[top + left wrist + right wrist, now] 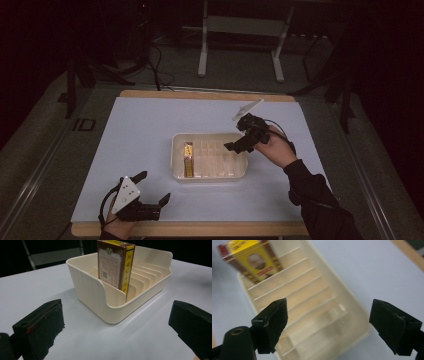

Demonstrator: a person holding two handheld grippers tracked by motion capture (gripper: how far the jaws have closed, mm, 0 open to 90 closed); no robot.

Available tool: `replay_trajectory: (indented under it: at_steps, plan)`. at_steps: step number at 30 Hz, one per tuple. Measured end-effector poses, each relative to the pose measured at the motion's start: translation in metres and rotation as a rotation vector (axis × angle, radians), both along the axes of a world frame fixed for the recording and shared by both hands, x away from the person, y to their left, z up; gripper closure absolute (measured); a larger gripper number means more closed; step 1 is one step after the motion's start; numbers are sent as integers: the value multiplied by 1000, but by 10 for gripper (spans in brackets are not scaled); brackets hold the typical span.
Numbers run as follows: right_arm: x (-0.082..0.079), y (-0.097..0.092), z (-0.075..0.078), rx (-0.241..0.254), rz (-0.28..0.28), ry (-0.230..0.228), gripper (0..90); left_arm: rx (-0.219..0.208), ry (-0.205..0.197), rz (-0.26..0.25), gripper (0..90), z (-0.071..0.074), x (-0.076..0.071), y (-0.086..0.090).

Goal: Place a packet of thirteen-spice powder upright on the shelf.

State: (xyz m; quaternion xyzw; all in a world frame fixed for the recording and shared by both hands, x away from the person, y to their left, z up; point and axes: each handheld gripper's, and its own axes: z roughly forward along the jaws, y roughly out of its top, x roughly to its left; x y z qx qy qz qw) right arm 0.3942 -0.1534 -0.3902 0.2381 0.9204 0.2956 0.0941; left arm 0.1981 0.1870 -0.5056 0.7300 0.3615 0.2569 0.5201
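A cream plastic tray (210,179) with several thin dividers sits mid-table. A red and yellow box (188,159) stands on edge in its leftmost slot. My right gripper (236,135) hovers over the tray's right end, jaws open and empty. In the right gripper view the right gripper (328,322) looks down on the tray (359,307) and its bare slots, with the box (254,260) at the far end. My left gripper (154,186) rests near the table's front left, open and empty. From the left gripper (117,320) the tray (90,287) and box (112,262) stand just ahead.
A pale blue-white mat (150,130) covers the wooden table, whose front edge (200,229) runs just behind the left hand. A metal stand (202,55) and cables lie on the dark floor beyond the table's far edge.
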Motion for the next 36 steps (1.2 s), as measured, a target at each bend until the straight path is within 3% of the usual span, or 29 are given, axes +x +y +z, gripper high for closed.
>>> replay_trajectory:
  at_steps: [4,7,15,27,30,36]
  plan:
    - [-4,-27,-2,81,-88,-10,148,-1,3,5,0,0,1,1]
    - [-7,-41,-5,105,-127,-34,148,-1,3,4,0,0,1,0]
    - [-16,-63,-14,133,-198,-101,147,3,3,4,0,0,2,-1]
    - [-35,-90,-44,224,-341,-149,148,1,3,1,0,0,2,-1]
    - [-37,-95,-48,228,-359,-145,147,1,5,1,0,0,2,-1]
    - [-46,-111,-61,244,-421,-179,147,1,3,-1,0,0,3,-1]
